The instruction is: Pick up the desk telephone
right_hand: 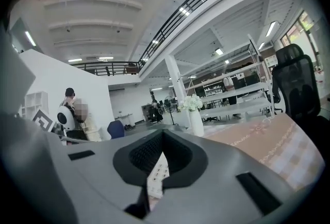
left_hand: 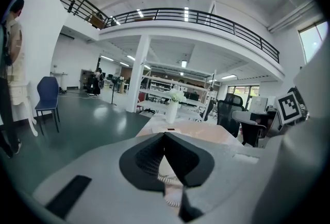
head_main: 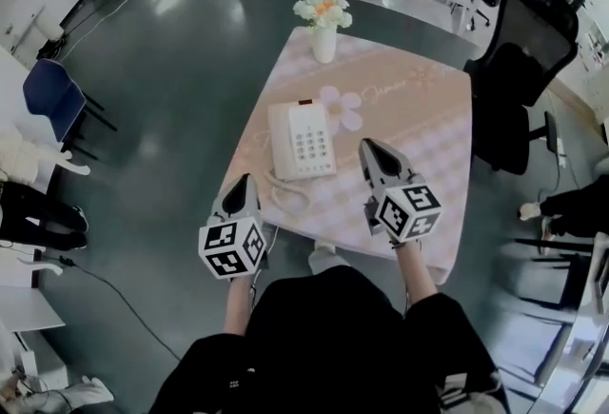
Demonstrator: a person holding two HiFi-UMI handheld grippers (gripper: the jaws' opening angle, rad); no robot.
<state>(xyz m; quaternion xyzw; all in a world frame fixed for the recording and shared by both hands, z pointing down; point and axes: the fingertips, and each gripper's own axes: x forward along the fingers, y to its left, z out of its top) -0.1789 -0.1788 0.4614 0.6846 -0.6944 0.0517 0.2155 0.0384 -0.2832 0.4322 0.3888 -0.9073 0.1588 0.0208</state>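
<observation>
The white desk telephone [head_main: 301,140] lies near the front left of a table with a pink checked cloth [head_main: 419,117]; its coiled cord [head_main: 285,193] trails toward the near edge. My left gripper [head_main: 243,180] is shut and empty just off the table's left front corner, short of the cord. My right gripper [head_main: 367,147] is shut and empty over the cloth, right of the phone and apart from it. Past the shut jaws in the left gripper view [left_hand: 165,134] a bit of cord [left_hand: 172,187] shows. The right gripper view [right_hand: 162,132] shows the phone's keypad [right_hand: 157,176] below its tips.
A white vase of flowers [head_main: 324,22] stands at the table's far edge. A black office chair [head_main: 519,60] is at the right of the table, a blue chair [head_main: 52,93] far left. A cable [head_main: 114,298] runs across the dark floor. People stand at the left.
</observation>
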